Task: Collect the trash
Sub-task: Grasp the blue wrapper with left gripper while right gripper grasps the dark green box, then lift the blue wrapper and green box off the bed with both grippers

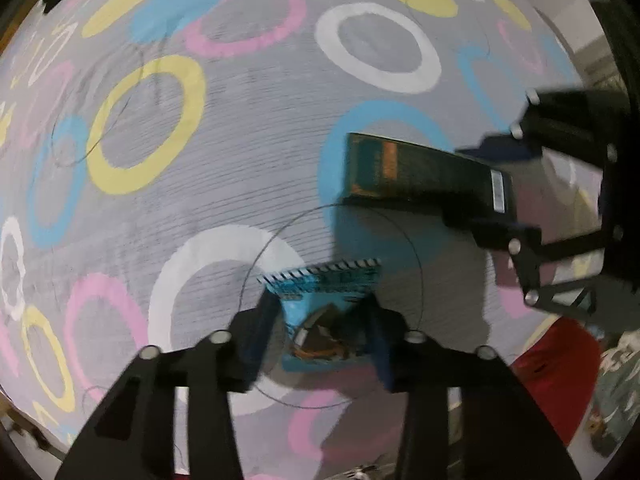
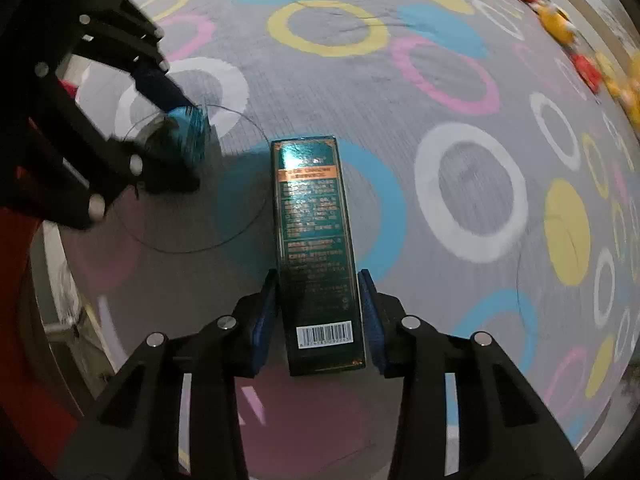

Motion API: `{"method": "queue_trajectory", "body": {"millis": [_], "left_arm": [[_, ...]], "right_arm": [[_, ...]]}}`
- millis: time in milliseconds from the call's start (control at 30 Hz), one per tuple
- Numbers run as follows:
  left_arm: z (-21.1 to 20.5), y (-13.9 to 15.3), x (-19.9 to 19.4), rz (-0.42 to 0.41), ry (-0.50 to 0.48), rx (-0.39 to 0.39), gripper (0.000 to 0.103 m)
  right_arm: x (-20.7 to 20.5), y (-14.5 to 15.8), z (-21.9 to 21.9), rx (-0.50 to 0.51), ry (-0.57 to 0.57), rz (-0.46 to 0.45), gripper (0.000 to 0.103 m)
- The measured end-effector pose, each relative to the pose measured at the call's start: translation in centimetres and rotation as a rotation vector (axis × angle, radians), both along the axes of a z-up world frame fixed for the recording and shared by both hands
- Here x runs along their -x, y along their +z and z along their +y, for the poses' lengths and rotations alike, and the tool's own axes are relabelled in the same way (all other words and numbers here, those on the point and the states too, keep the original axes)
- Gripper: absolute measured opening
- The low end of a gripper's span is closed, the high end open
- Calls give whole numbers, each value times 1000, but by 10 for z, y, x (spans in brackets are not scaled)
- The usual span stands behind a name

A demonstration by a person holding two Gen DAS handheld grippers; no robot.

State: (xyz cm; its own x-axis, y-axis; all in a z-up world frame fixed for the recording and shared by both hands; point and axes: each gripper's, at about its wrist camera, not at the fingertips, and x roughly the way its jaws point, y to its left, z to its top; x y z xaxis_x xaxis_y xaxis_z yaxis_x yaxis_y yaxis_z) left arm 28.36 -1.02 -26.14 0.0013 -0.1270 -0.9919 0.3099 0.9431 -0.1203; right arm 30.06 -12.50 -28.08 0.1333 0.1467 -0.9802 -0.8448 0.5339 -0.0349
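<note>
My left gripper (image 1: pixel 320 312) is shut on a blue snack wrapper (image 1: pixel 324 300) with a serrated top edge, held above the bedsheet. The wrapper (image 2: pixel 188 132) also shows in the right wrist view, between the left gripper's fingers. My right gripper (image 2: pixel 318 300) is shut on a long dark green carton (image 2: pixel 314 240) with a barcode near its close end. The carton (image 1: pixel 416 172) shows in the left wrist view at the right, sticking out leftward from the right gripper (image 1: pixel 492 184).
A grey bedsheet (image 1: pixel 248 184) with yellow, pink, blue and white rings lies under both grippers. Red and yellow items (image 2: pixel 560 20) lie along its far right edge. A red cloth (image 1: pixel 556 372) lies at the lower right.
</note>
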Motion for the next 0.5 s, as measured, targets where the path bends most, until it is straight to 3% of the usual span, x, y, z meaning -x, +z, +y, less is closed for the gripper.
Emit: {"method": "queue_trajectory", "body": {"millis": [333, 500], "left_arm": [[33, 25, 12, -44, 26, 58, 29], [42, 42, 18, -74, 38, 73, 28]], "right_arm": [[24, 42, -25, -64, -322, -118, 37], [31, 63, -31, -80, -414, -181, 37]]}}
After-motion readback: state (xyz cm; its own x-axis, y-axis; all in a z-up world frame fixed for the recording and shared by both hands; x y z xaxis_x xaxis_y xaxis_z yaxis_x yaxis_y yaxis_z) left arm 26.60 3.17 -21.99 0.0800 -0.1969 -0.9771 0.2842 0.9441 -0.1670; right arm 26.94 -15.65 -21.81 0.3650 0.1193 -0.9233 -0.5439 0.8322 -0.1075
